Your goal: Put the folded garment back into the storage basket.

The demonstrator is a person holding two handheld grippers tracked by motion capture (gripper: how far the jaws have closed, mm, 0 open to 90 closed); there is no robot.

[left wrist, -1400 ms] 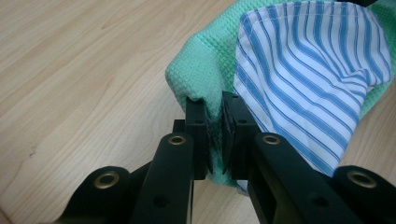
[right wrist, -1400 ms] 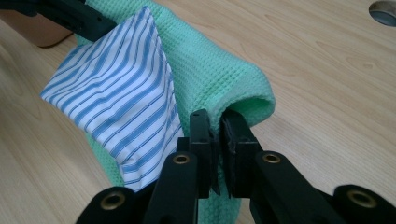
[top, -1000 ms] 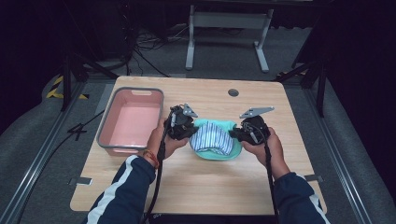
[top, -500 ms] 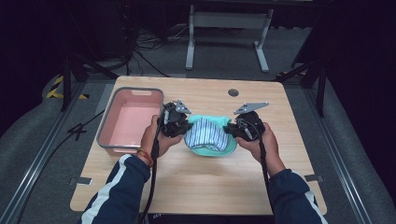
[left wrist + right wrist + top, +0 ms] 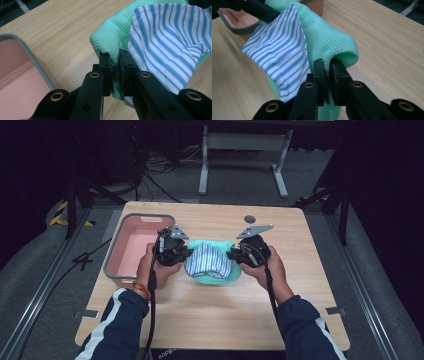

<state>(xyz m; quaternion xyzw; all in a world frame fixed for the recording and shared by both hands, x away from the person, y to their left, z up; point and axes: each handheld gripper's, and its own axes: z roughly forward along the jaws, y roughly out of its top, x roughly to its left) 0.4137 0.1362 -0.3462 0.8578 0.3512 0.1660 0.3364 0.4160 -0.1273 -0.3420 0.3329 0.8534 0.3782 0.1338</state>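
1. Towel, green waffle, striped cloth lying on top. High view: it sits mid-table, strung between L gripper and R gripper, just right of the pink bin. One hand per gripper, forearms in from the bottom edge.

2. L gripper view: L gripper jaws closed on a towel edge, a thin fold of green between the pads. Striped cloth drapes just right of the jaws, not clearly in the pinch. Bin wall close at lower left.

3. R gripper view: R gripper likewise clamped on the rolled towel edge, green only in the bite. Striped cloth lies loose on the slope. Bin behind, w/ the other gripper's arm across it.

4. Risks, imo:
- Striped cloth looks ungripped on both sides, so a tilt or a quick swing could slide it off.
- Both bites are shallow, near the hem. Pulling the hands apart could pop an edge out and dump the load.
- Uneven lift would sag one side, same result.
- Bin rim is close to the L side; a low carry could snag on it.
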